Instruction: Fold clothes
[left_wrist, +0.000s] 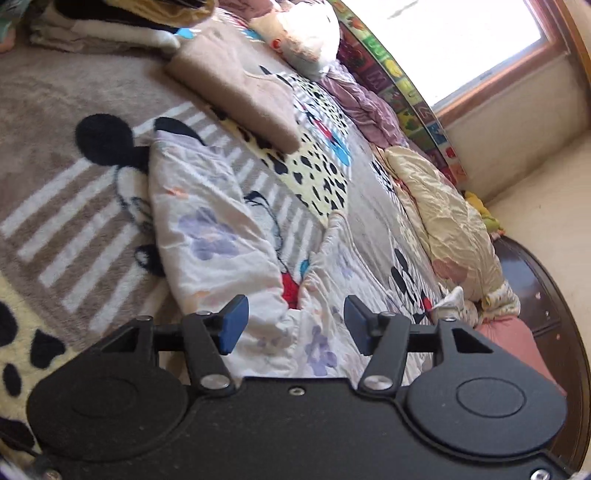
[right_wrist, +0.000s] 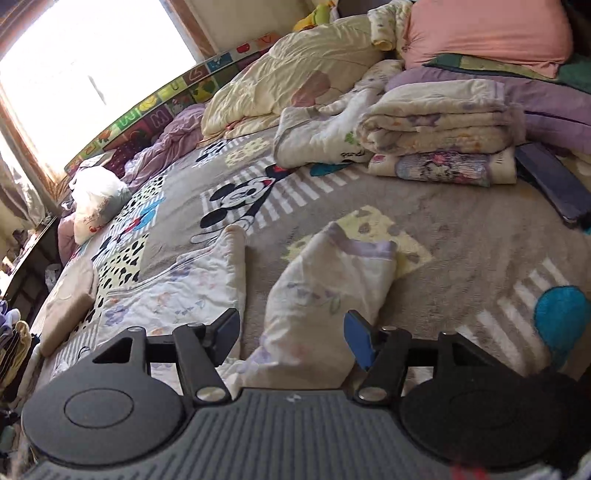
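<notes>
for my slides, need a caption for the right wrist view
Open right gripper poised over a floral garment spread on the cartoon blanket.

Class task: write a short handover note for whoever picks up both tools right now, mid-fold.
Left tool: open, holding nothing, over the waist end of the floral trousers.
Right tool: open, holding nothing, just above one trouser leg.
Trousers lie on the cartoon blanket, legs spread apart, one leg bunched.
Done: a folded stack sits further up the bed, and a folded beige piece lies beyond the trousers.
Left: flatten the trousers, bring the legs together, fold, stack.
</notes>
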